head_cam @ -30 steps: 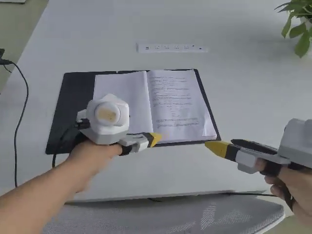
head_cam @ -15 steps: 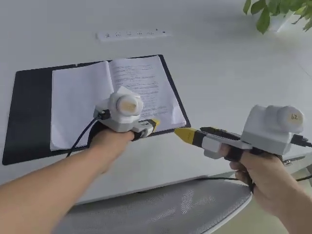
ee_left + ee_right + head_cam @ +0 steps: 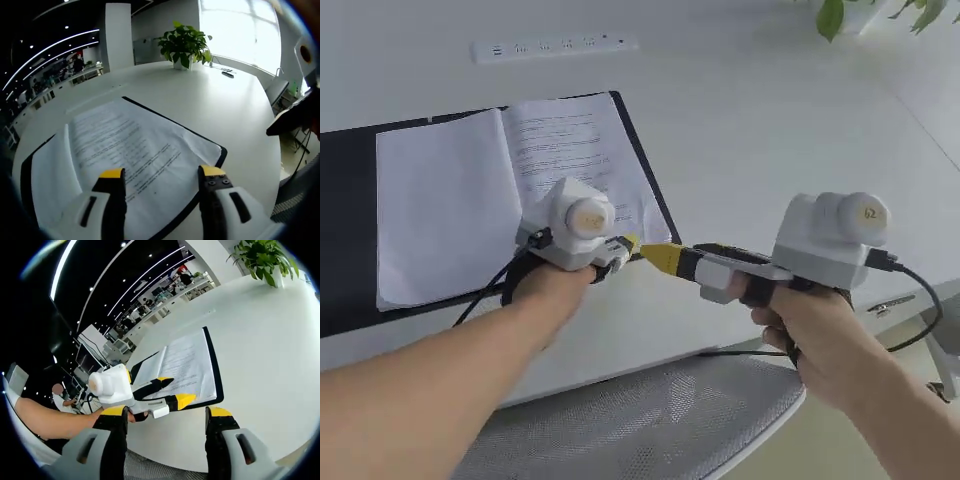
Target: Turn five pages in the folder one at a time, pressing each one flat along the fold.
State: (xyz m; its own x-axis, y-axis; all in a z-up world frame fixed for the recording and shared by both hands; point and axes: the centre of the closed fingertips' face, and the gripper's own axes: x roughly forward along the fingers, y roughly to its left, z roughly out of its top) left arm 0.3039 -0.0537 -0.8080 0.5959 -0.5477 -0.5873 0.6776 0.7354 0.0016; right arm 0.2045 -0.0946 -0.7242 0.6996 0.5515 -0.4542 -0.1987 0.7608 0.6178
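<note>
The black folder (image 3: pixel 340 200) lies open on the white table, with a blank page (image 3: pixel 440 210) on the left and a printed page (image 3: pixel 570 140) on the right. My left gripper (image 3: pixel 628 244) hovers at the folder's near right corner. Its jaws are open over the printed page (image 3: pixel 135 150) with nothing between them (image 3: pixel 162 172). My right gripper (image 3: pixel 660 257) points left, its yellow tips almost meeting the left gripper. It is open (image 3: pixel 167 411) and empty, facing the left gripper (image 3: pixel 150 392) and the folder (image 3: pixel 212 365).
A white power strip (image 3: pixel 555 45) lies beyond the folder. A potted plant (image 3: pixel 840 12) stands at the far right. A grey mesh chair (image 3: pixel 650 420) sits under the table's near edge (image 3: pixel 650 365). A black cable (image 3: pixel 920 300) trails from the right gripper.
My right gripper has moved left until its tips are close to the left gripper at the folder's corner. The head view has panned right and down; the pages lie as before.
</note>
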